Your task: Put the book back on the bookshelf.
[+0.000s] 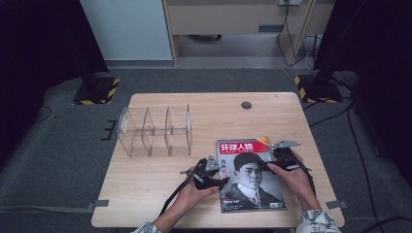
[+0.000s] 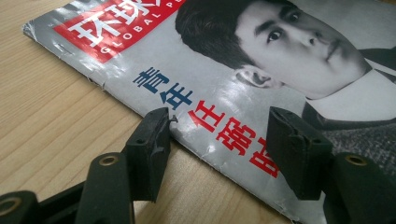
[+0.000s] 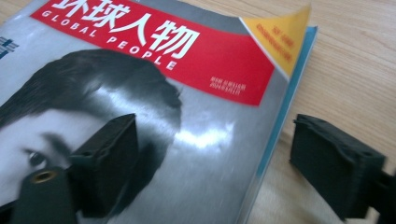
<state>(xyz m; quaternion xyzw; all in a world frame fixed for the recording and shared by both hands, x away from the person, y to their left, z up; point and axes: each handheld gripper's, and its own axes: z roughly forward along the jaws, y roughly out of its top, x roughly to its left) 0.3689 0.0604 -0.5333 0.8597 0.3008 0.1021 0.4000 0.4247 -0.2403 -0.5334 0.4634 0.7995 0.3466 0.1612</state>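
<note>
A magazine (image 1: 250,177) with a red title band and a black-and-white portrait lies flat near the table's front right. My left gripper (image 1: 217,175) is at its left edge, open, one jaw over the wood and the other over the cover (image 2: 224,93). My right gripper (image 1: 270,166) is at the magazine's right edge, open, its jaws straddling the edge: one over the cover (image 3: 187,126), one over the table. The upper right corner of the cover (image 3: 280,37) curls up, orange. Nothing sits between either pair of jaws apart from the magazine's edge.
A clear acrylic divider rack (image 1: 153,131) with several slots stands at the left middle of the wooden table (image 1: 145,189). A small round hole (image 1: 246,105) marks the table's far side. Black stands with striped bases (image 1: 97,90) flank the table on the floor.
</note>
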